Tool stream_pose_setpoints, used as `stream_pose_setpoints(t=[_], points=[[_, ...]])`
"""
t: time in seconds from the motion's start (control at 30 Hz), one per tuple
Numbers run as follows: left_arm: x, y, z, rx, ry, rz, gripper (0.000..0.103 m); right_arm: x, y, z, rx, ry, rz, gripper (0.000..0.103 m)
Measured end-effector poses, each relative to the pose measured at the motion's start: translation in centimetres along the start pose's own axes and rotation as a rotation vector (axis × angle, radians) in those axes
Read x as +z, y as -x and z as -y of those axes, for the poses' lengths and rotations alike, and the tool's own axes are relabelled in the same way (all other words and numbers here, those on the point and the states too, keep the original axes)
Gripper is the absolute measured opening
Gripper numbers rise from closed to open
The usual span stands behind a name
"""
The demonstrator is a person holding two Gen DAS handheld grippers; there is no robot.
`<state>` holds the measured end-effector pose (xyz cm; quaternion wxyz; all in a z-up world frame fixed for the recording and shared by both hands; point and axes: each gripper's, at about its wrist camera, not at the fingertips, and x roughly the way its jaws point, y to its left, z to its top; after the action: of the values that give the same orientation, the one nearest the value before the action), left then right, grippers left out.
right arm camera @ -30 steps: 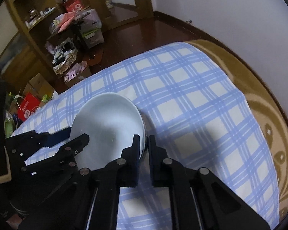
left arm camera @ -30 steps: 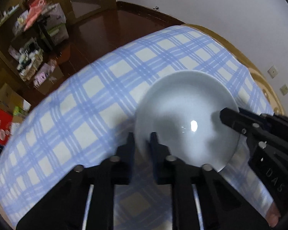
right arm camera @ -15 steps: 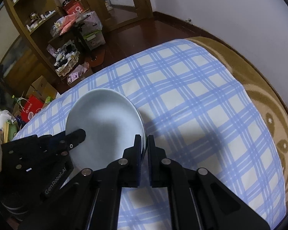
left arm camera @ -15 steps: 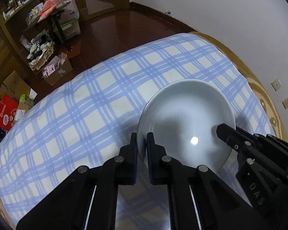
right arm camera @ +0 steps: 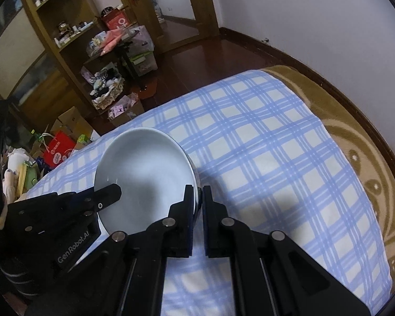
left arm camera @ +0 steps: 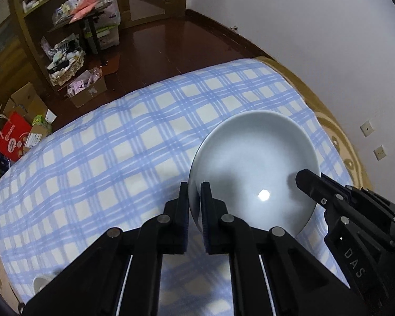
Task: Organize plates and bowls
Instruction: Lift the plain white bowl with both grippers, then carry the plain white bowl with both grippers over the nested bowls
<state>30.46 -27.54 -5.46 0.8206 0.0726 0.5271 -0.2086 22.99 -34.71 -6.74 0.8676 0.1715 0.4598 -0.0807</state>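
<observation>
A shallow white plate (left arm camera: 252, 168) hangs above the blue-checked tablecloth (left arm camera: 113, 163), held from both sides. My left gripper (left arm camera: 194, 192) is shut on its left rim, one finger inside the plate and one outside. At the plate's opposite edge sits the right gripper's fingertip (left arm camera: 306, 180). In the right wrist view the same plate (right arm camera: 144, 168) has my right gripper (right arm camera: 197, 192) shut on its right rim, while the left gripper's finger (right arm camera: 110, 194) lies over the left rim. The plate's underside is hidden.
A checked cloth (right arm camera: 276, 158) covers a table with a brown patterned border (right arm camera: 360, 152). A small white cup rim (left arm camera: 40, 284) shows at the cloth's near left corner. Boxes (left arm camera: 87, 92), a red bag (left arm camera: 11, 138) and shelves (right arm camera: 65, 39) crowd the dark floor beyond.
Both grippers have risen with the plate between them, and the cloth now looks farther below. More of the room's far side has come into view.
</observation>
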Motion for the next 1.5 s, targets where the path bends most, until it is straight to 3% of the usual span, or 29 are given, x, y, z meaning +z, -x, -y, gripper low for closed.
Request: stream_pose_setpoints(t=[0.33, 0.73, 1.03, 1.5], points=[[-4.4, 5.7, -1.9, 0.036, -0.011, 0.019, 0.009, -3.5, 4.7, -4.0, 0.019, 0.046, 0.018, 0.007], [-8.8, 11.7, -6.0, 0.014, 0.059, 0.039, 0.009, -6.5, 9.6, -9.3, 0.046, 0.094, 0.044, 0.007], [-11.6, 15.9, -10.7, 0.076, 0.107, 0.07, 0.009, -8.5, 10.5, -14.5, 0.106, 0.132, 0.039, 0.007], [-15.9, 18.1, -18.1, 0.111, 0.2, 0.059, 0.009, -11.1, 9.5, -22.3, 0.177, 0.231, -0.001, 0.007]])
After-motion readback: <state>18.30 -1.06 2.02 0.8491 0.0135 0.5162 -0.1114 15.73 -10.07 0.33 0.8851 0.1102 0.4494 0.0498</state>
